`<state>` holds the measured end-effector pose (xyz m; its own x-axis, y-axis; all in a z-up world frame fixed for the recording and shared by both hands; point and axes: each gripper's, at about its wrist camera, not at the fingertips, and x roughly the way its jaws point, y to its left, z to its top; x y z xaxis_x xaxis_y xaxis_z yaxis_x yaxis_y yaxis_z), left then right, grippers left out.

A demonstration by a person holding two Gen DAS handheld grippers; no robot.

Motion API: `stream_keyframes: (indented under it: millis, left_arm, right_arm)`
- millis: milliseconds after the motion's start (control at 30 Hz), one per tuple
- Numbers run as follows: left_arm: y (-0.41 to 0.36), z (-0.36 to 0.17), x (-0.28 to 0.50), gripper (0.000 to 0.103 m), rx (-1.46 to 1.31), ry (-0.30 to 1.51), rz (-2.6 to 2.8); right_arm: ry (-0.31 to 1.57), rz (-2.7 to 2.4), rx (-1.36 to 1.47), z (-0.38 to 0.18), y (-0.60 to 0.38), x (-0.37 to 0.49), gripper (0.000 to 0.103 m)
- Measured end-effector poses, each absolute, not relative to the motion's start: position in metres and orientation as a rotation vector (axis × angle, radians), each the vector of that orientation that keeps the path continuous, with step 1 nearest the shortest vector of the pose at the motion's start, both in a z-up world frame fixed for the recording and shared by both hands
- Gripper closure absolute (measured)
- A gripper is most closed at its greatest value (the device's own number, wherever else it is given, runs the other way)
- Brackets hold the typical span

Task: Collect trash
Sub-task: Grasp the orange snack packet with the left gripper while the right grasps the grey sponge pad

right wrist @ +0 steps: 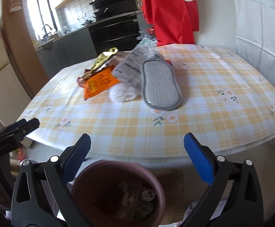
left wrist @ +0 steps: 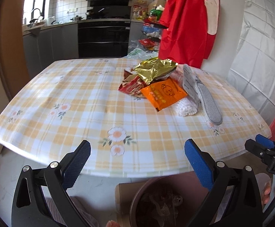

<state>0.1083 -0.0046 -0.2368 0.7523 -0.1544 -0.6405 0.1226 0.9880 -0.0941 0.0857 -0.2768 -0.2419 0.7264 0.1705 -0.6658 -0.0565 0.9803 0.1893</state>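
A pile of trash lies on the checked tablecloth [left wrist: 61,98]: a gold foil bag [left wrist: 154,69], a red wrapper [left wrist: 131,87], an orange packet [left wrist: 164,93], a white fluffy wad [left wrist: 186,108] and a grey slipper [left wrist: 210,104]. The right wrist view shows the orange packet [right wrist: 99,83], the gold bag [right wrist: 103,59] and the slipper [right wrist: 161,84]. A brown bin [right wrist: 118,191] with trash inside stands on the floor below the table's near edge; it also shows in the left wrist view [left wrist: 156,202]. My left gripper [left wrist: 137,162] and right gripper [right wrist: 137,160] are open and empty, above the bin.
A red garment [left wrist: 184,22] hangs beyond the table's far right. A kitchen counter and a black oven [left wrist: 103,36] stand behind. Cardboard [left wrist: 124,198] lies on the floor under the bin. The right gripper shows at the left view's right edge [left wrist: 266,147].
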Motion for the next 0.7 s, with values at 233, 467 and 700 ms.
stream_keyframes:
  millis: [233,467,700]
  left_arm:
    - [-0.019,-0.235,0.159,0.006,-0.054,0.76,-0.21]
    - [-0.018,-0.236,0.211,0.006,-0.169,0.764,-0.234]
    - [-0.003,-0.269,0.271,0.016,-0.493,0.91,-0.287]
  right_arm:
    - [0.751,0.082,0.102,-0.244,-0.288,0.119,0.006]
    - [0.76,0.126,0.029,-0.246,-0.292,0.153,0.006]
    - [0.787,0.121,0.043,-0.257,-0.298,0.193,0.006]
